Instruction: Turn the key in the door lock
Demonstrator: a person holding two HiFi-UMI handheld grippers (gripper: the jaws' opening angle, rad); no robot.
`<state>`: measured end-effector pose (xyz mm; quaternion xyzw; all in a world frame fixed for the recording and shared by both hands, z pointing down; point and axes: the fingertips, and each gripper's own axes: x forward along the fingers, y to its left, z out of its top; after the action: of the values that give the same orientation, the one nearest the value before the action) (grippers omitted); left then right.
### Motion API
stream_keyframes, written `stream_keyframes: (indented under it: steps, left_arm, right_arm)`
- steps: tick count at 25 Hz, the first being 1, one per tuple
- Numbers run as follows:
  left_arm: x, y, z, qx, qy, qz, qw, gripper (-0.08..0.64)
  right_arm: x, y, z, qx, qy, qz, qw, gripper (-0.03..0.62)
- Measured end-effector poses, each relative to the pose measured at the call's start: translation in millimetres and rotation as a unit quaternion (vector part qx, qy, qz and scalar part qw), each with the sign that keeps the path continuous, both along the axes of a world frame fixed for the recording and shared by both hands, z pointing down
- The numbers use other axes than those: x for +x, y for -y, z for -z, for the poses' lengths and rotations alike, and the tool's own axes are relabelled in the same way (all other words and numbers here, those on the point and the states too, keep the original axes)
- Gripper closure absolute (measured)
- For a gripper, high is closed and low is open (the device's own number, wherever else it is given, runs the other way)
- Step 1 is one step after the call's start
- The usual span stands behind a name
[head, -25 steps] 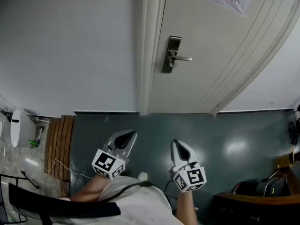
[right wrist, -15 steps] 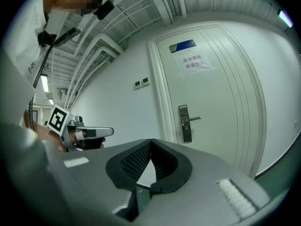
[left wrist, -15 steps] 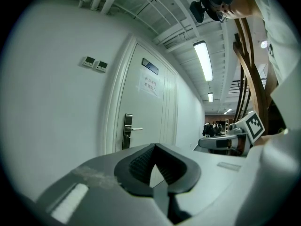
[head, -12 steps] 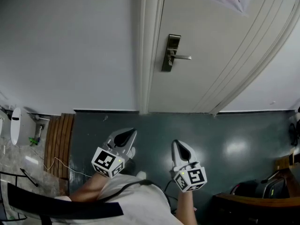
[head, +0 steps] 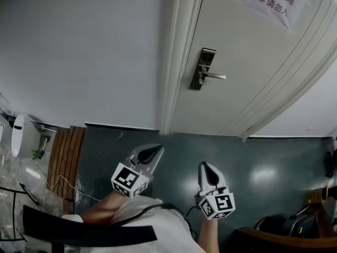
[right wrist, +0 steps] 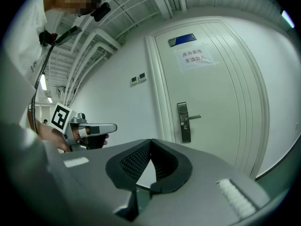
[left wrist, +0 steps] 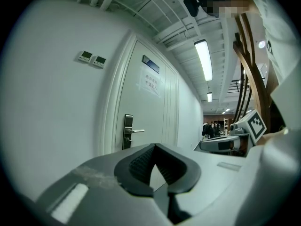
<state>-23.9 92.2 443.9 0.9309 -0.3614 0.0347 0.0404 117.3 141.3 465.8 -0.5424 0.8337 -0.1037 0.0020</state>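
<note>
Tongs (head: pixel 158 148) (head: pixel 205 165), two, closed; door lock (head: pixel 204 68), one

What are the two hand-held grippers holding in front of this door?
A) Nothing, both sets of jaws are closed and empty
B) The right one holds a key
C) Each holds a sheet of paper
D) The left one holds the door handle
A: the left gripper and the right gripper both have their jaws closed tip to tip with nothing between them, well short of the door handle.

Right gripper (right wrist: pixel 151 141), jaws closed and empty, faces the white door (right wrist: pixel 221 93), its lock plate (right wrist: pixel 184 122) well apart
</note>
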Motion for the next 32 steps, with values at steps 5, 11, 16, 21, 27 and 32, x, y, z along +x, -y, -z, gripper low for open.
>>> stream_keyframes:
  steps: [5, 11, 16, 21, 27, 32]
  left_arm:
    - [-5.3, 46.6, 0.7, -0.004, -0.005, -0.003, 1.0000, 0.557]
    - [-4.3, 105.5, 9.8, -0.006, -0.011, -0.029, 0.9995, 0.557]
    - [-9.2, 157.8, 10.8, -0.009, -0.018, -0.049, 0.9986, 0.557]
    - [-13.4, 205.1, 10.7, -0.010, -0.029, -0.062, 0.9976, 0.557]
    - [-16.3, 248.0, 7.4, -0.015, -0.032, -0.079, 0.9963, 0.557]
    - [-21.0, 276.6, 5.9, -0.016, -0.025, -0.092, 0.9953, 0.557]
  right_arm:
    - [-10.7, 46.3, 10.4, 0.003, -0.014, 0.009, 1.000, 0.583]
    - [-19.6, 100.2, 22.7, 0.001, -0.020, -0.003, 1.000, 0.583]
    - [-25.3, 143.6, 27.5, -0.002, -0.024, -0.027, 0.999, 0.584]
    - [-32.3, 187.2, 31.1, -0.003, -0.038, -0.037, 0.999, 0.584]
    - [-35.7, 233.3, 33.8, -0.001, -0.046, -0.057, 0.997, 0.583]
    - [-41.0, 263.9, 28.4, -0.005, -0.048, -0.068, 0.996, 0.583]
